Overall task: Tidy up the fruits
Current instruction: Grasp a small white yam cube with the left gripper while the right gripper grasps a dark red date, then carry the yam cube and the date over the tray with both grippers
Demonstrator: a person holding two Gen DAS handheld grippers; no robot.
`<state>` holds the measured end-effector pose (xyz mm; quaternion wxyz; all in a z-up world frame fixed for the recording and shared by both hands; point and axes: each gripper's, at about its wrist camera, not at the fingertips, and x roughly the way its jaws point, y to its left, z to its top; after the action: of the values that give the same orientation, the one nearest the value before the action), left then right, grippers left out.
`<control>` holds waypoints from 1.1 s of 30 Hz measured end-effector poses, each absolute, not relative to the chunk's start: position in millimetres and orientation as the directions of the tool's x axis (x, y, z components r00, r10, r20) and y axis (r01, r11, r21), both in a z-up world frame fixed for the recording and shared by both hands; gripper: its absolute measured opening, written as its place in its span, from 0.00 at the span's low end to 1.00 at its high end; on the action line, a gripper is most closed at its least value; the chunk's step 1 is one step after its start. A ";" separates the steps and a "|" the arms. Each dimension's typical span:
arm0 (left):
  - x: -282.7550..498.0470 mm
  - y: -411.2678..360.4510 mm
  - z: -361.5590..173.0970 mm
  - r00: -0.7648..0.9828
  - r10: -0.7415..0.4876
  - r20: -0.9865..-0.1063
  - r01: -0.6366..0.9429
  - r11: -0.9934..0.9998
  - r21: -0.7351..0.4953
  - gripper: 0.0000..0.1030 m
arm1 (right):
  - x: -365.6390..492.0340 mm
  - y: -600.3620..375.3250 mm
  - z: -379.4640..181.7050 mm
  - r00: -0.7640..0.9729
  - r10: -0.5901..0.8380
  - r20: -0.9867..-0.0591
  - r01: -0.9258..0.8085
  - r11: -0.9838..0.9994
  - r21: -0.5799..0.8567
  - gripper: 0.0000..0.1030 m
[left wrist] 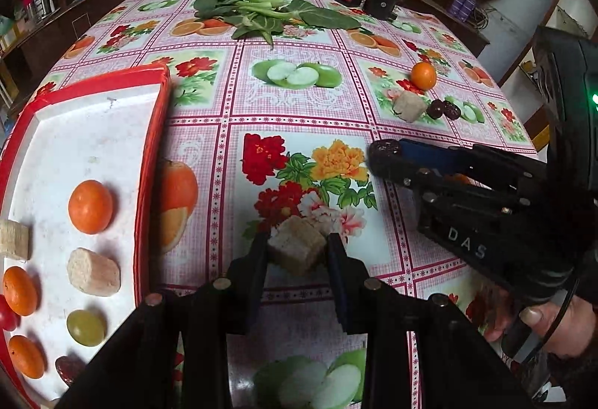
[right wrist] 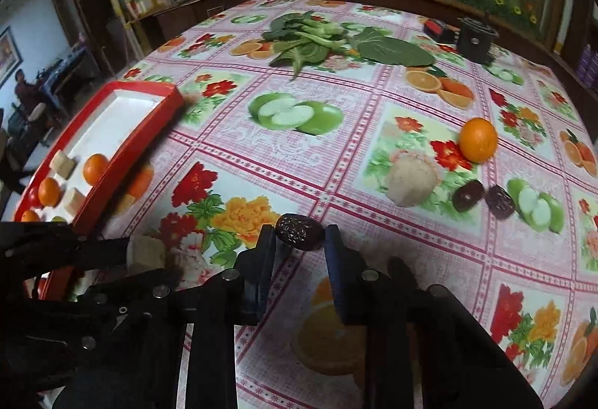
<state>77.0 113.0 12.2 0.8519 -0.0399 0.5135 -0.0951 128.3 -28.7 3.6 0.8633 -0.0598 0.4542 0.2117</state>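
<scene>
currently my left gripper (left wrist: 297,248) pinches a tan block (left wrist: 295,247), both pads pressed on its sides, over the flowered tablecloth (left wrist: 295,98) just right of the red tray (left wrist: 151,147). my right gripper (right wrist: 299,235) pinches a dark date (right wrist: 299,231) (wrinkled, glossy) near the table's middle. i see oranges (left wrist: 90,206), more tan blocks and a green grape (left wrist: 86,327) lying in the tray. one orange (right wrist: 477,140), a pale chunk (right wrist: 411,183) and two dates (right wrist: 484,200) lie apart at the right.

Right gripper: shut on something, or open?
Shut on the red date: the right gripper has its fingertips pressed on both the date's ends.
</scene>
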 end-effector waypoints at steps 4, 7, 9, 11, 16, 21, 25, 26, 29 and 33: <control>73.1 116.2 12.4 0.455 -0.232 -0.860 0.128 0.973 -0.194 0.33 | 121.7 -38.5 8.1 0.500 0.307 -0.810 -0.384 0.917 0.110 0.25; 69.0 117.6 12.9 0.450 -0.242 -0.859 0.124 0.970 -0.208 0.33 | 109.4 -44.0 12.4 0.494 0.309 -0.813 -0.377 0.919 0.120 0.25; 63.5 116.5 13.1 0.447 -0.246 -0.860 0.121 0.969 -0.215 0.33 | 100.6 -47.4 12.8 0.486 0.310 -0.817 -0.371 0.920 0.128 0.26; 55.6 113.0 13.0 0.446 -0.247 -0.861 0.130 0.969 -0.210 0.33 | 90.3 -52.1 12.4 0.479 0.310 -0.821 -0.358 0.923 0.140 0.26; 41.9 107.3 15.4 0.439 -0.272 -0.856 0.149 0.962 -0.229 0.33 | 71.3 -55.6 9.7 0.473 0.298 -0.829 -0.333 0.932 0.144 0.26; 34.4 111.0 25.4 0.455 -0.281 -0.845 0.157 0.959 -0.234 0.33 | 62.1 -51.6 11.2 0.469 0.300 -0.831 -0.312 0.936 0.161 0.26; 30.1 118.5 33.9 0.476 -0.279 -0.834 0.159 0.960 -0.230 0.33 | 59.7 -43.7 15.4 0.472 0.303 -0.828 -0.315 0.935 0.163 0.26; 29.5 120.9 35.7 0.482 -0.275 -0.832 0.157 0.961 -0.227 0.33 | 59.6 -40.2 16.8 0.472 0.304 -0.828 -0.318 0.934 0.161 0.26; 28.7 129.1 40.2 0.494 -0.272 -0.826 0.146 0.962 -0.229 0.33 | 60.3 -32.4 20.6 0.475 0.306 -0.826 -0.325 0.932 0.158 0.26; 28.8 143.2 43.8 0.506 -0.262 -0.822 0.122 0.965 -0.232 0.33 | 62.6 -19.5 26.7 0.475 0.318 -0.821 -0.340 0.926 0.162 0.26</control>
<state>28.8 143.2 43.8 0.8646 -0.0723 0.4847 -0.1108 62.6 -19.5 26.7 0.8587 -0.0119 0.4752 0.1917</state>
